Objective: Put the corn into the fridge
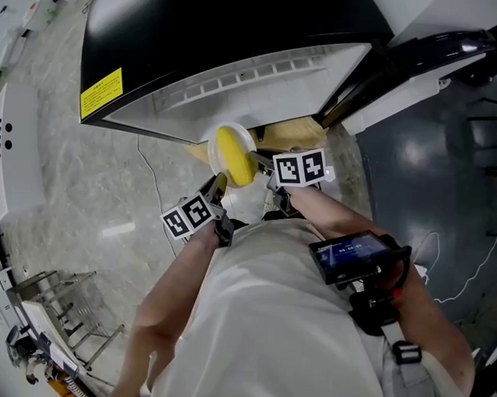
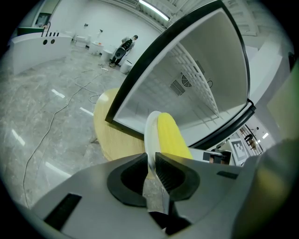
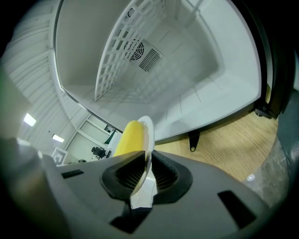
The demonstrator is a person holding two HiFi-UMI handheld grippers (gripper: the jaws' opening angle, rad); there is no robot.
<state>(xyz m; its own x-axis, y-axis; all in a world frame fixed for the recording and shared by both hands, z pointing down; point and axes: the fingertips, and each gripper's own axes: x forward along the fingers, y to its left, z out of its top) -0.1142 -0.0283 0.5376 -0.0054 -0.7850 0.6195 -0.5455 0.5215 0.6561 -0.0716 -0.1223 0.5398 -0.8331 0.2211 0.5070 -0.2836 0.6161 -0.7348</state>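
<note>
Two grippers, one plate, one corn. On the left, the left gripper (image 2: pixel 152 164) is clamped on the white plate's (image 1: pixel 211 150) rim. The single yellow corn (image 1: pixel 235 157) lies on that plate. On the right, the right gripper (image 3: pixel 146 164) pinches the opposite rim. One fridge (image 1: pixel 265 82) stands open just ahead.

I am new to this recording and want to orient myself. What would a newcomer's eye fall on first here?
The bright yellow corn catches the eye first, lying on a white plate at the centre of the head view. The left claw and the right claw each clamp the plate's rim, one on each side. Just beyond stands the open fridge, white inside, with a wire shelf.
</note>
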